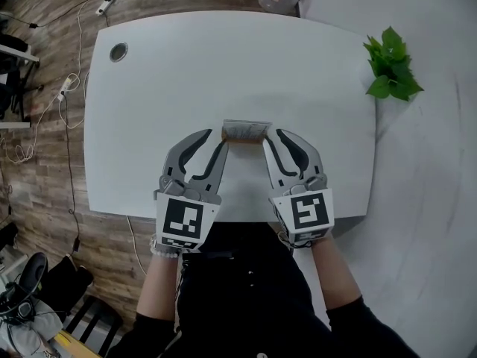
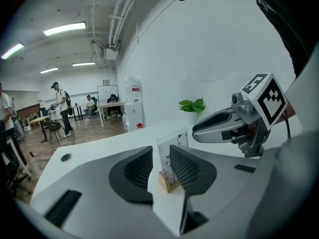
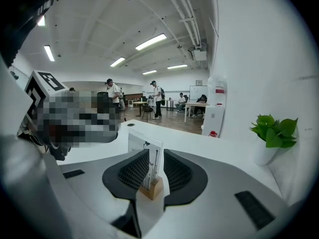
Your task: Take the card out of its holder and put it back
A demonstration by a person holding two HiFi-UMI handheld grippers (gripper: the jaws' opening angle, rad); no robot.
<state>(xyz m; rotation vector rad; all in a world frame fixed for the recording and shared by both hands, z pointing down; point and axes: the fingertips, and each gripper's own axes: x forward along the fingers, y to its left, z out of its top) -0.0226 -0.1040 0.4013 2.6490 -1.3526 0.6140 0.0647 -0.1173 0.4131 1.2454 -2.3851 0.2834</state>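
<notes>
Card (image 1: 246, 126): stands upright in its holder, near the middle of the table's near half; in the right gripper view (image 3: 144, 151) it is a white sheet with thin dark line drawings; in the left gripper view (image 2: 175, 142) it is seen almost edge-on
Holder (image 1: 247, 135): a small light wooden block resting on the table; the card's lower edge sits in it; it shows at the foot of the card in both gripper views (image 2: 168, 182) (image 3: 151, 189)
Left gripper (image 1: 216, 139): at the left end of the holder; its jaws are spread a little, and the card's end and the block show in the gap between them (image 2: 160, 156); I cannot tell whether either pad touches the card
Right gripper (image 1: 273, 137): at the right end of the holder, mirroring the other; its jaws are likewise parted by a narrow gap, with the card and block seen between them (image 3: 156, 166); contact with the card cannot be told; from the left gripper view it shows beyond the card (image 2: 197, 130)
Table (image 1: 223, 66): white, with rounded corners; a round cable hole (image 1: 118, 51) near its far left corner
Plant (image 1: 393, 66): green leaves, at the far right, well apart from the card; also seen in both gripper views (image 2: 192, 105) (image 3: 273, 131)
Floor (image 1: 45, 200): wood planks to the left, with white cables (image 1: 71, 88) trailing over them
Room: several people stand and sit at desks far back in both gripper views
</notes>
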